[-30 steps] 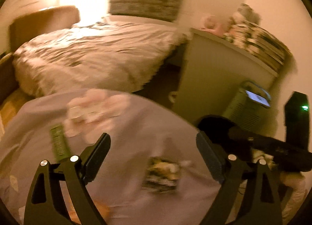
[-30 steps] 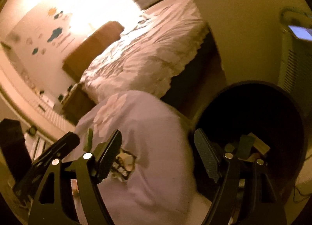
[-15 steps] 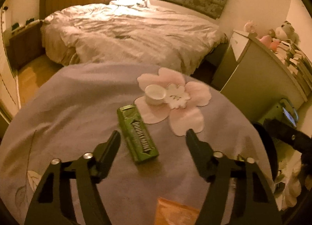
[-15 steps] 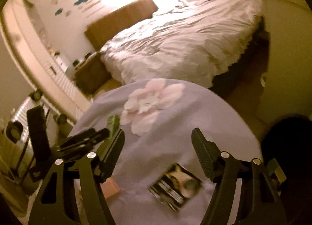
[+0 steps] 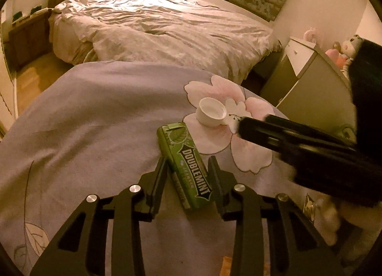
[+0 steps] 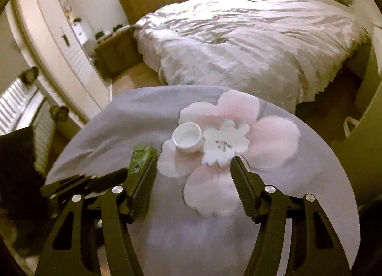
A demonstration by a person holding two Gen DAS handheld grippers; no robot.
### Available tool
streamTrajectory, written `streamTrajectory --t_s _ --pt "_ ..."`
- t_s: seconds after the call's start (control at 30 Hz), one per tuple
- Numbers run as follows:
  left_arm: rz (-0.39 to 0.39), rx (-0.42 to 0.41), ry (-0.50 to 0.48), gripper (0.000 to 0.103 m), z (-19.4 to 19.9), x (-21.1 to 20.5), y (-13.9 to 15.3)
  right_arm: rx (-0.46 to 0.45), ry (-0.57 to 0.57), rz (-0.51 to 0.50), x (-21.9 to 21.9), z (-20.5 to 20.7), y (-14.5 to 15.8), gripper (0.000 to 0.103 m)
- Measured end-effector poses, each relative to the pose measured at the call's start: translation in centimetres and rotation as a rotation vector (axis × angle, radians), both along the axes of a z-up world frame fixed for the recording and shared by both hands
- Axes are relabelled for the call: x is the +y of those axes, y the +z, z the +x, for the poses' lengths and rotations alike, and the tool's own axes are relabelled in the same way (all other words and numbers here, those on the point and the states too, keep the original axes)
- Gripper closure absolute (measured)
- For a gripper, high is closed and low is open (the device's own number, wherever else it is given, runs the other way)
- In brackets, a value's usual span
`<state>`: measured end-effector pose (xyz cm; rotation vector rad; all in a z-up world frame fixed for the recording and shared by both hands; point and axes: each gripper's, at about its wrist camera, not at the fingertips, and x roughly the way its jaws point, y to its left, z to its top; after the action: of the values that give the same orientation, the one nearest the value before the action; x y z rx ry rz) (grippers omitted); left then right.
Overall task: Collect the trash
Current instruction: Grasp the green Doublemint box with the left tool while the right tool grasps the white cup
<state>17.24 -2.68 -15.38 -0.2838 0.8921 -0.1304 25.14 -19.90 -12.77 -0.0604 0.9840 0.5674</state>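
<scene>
Lilac cloth with a pink flower print covers the round desk point(image 5: 83, 118), an unmade bed point(image 5: 167, 32) behind it; the left tongs point(image 5: 187, 168) reach low over the cloth, narrowed around the green gum pack point(image 5: 188, 163), whether the pads actually touch it is unclear; the pack lies flat, "DOUBLEMINT" legible, its near end partly hidden; a small white cup point(image 5: 211, 112) stands on the flower just beyond; the right tongs point(image 6: 193, 170) hover spread wide and empty near the cup point(image 6: 188, 137), blurred in the left view.
</scene>
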Motion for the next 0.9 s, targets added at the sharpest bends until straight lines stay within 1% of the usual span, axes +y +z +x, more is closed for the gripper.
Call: streamTrajectory --t_s 0.1,0.17,0.2,0.3,0.37,0.4,0.47,0.53,0.57,0.6,0.63,0.67,0.73,0.83,0.87,0.9 --pt "-0.008 -0.003 0.01 0.069 -0.1 0.2 -0.1 0.007 0.007 -0.03 1.5 1.3 -1.0 0.04" --pt "-0.012 -0.003 0.014 0.069 0.0 0.4 0.0 0.009 0.018 -0.062 2.6 2.0 -1.6 0.045" --pt "-0.012 -0.004 0.016 0.07 -0.1 0.5 0.0 0.011 0.024 -0.075 3.0 2.2 -1.9 0.046" --pt "-0.014 -0.005 0.024 0.071 -0.3 1.0 0.0 0.01 0.034 -0.106 3.9 2.6 -2.7 0.055" --pt "-0.016 -0.006 0.029 0.071 -0.4 1.3 0.0 -0.004 0.034 -0.121 4.0 2.7 -2.9 0.065" --pt "-0.019 -0.005 0.034 0.071 -0.5 1.3 0.1 -0.006 0.034 -0.122 4.0 2.7 -2.8 0.066" --pt "-0.02 -0.006 0.038 0.072 -0.6 1.4 0.2 0.011 0.031 -0.098 3.6 2.7 -2.7 0.066" --pt "-0.024 -0.008 0.039 0.074 -0.8 1.3 0.4 0.015 0.022 -0.073 2.9 2.4 -2.4 0.066" --pt "-0.027 -0.011 0.039 0.084 -0.8 1.4 0.5 0.016 0.017 -0.057 2.5 2.1 -2.1 0.066" --pt "-0.033 -0.024 0.038 0.089 -1.0 1.4 0.9 0.018 0.01 -0.038 2.0 1.9 -1.8 0.066" --pt "-0.037 -0.029 0.032 0.09 -1.1 1.2 1.2 0.022 0.0 -0.01 1.3 1.5 -1.4 0.066" --pt "-0.038 -0.034 0.025 0.091 -1.2 1.1 1.4 0.024 -0.01 0.017 0.6 1.1 -0.9 0.066" --pt "-0.013 -0.044 0.016 0.091 -1.3 0.6 2.0 0.024 -0.028 0.07 -0.9 0.1 0.1 0.066" --pt "0.001 -0.016 0.02 0.091 -1.2 0.3 1.6 0.016 -0.051 0.122 -3.0 -1.5 1.4 0.066" --pt "0.006 -0.013 0.029 0.088 -1.1 0.3 1.4 0.013 -0.056 0.135 -3.7 -2.0 1.9 0.066" --pt "0.009 -0.015 0.035 0.088 -1.1 0.3 1.5 0.009 -0.062 0.145 -4.3 -2.5 2.2 0.066"
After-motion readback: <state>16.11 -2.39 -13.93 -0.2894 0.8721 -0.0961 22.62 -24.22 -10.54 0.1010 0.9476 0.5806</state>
